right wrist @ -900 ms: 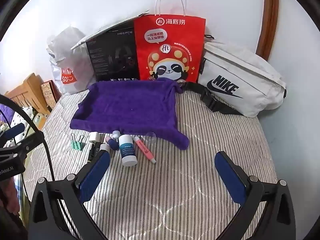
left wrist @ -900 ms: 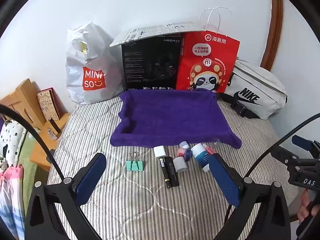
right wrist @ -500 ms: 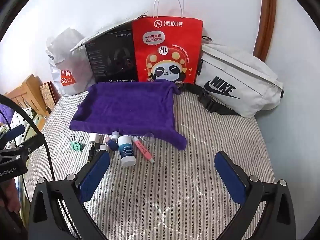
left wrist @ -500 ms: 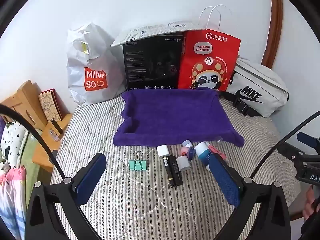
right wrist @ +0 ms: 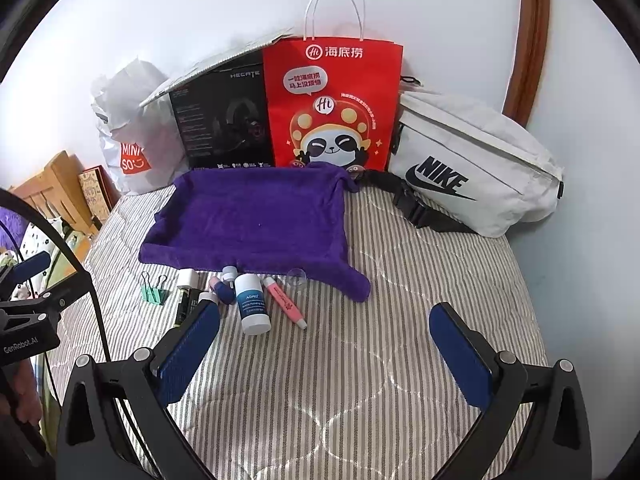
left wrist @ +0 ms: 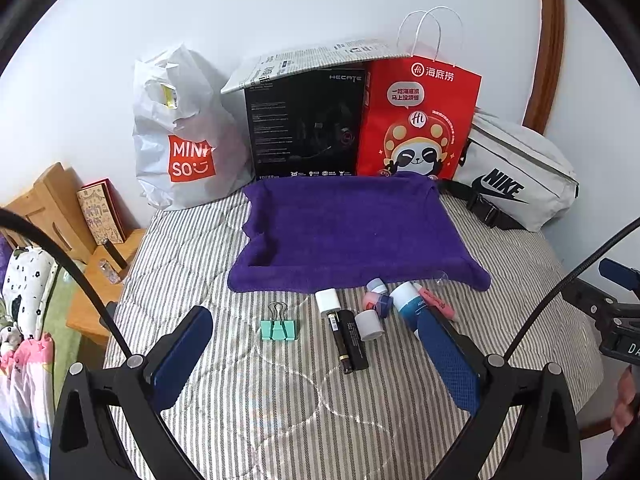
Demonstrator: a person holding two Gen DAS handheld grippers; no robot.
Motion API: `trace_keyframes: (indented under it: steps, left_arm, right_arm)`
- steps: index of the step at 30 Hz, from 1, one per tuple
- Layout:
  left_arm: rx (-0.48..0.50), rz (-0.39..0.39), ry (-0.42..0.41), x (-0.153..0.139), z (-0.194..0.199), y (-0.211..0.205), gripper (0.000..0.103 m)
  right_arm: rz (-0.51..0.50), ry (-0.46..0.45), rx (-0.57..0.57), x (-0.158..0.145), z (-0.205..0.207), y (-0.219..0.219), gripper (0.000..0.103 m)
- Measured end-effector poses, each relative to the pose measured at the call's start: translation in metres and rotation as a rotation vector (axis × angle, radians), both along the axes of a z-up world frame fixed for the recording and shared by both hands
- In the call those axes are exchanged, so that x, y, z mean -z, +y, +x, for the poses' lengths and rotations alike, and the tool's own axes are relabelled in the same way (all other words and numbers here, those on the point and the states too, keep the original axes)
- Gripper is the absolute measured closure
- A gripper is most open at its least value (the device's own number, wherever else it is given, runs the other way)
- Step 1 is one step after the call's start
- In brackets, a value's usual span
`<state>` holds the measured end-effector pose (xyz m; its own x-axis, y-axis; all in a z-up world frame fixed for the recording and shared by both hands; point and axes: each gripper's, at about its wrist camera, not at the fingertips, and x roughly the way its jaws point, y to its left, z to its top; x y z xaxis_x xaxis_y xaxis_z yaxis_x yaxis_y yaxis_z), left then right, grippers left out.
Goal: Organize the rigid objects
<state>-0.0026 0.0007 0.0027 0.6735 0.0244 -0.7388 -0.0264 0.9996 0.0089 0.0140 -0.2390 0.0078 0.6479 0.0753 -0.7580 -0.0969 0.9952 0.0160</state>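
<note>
A purple towel [left wrist: 352, 228] lies spread on the striped bed; it also shows in the right wrist view [right wrist: 256, 220]. Small items lie in a row at its near edge: a green binder clip [left wrist: 278, 326] [right wrist: 152, 290], a black tube with a white cap [left wrist: 344, 332], a small grey-capped bottle [left wrist: 368, 324], a white and blue bottle [right wrist: 251, 304] [left wrist: 406, 300], a pink tube [right wrist: 285, 302] [left wrist: 436, 304]. My left gripper [left wrist: 316, 352] is open and empty, just short of the row. My right gripper [right wrist: 324, 350] is open and empty, right of the items.
Against the wall stand a white Miniso bag [left wrist: 180, 140], a black box [left wrist: 304, 124], a red paper bag [left wrist: 420, 120] and a white Nike pouch [right wrist: 472, 168]. A wooden stand [left wrist: 48, 216] is off the bed's left edge.
Both grippers have drifted slightly, so the towel and items sit a little higher and further right in the left view. Nothing on the bed has moved.
</note>
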Motion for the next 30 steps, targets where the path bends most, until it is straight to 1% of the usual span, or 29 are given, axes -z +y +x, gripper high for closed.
trace_keyframes:
  steps: [30]
  left_arm:
    - [-0.003,0.015,0.01,0.0014,0.001,0.0005,0.0]
  right_arm:
    - [-0.011,0.006,-0.008,-0.0008,-0.0015,0.0065,0.0]
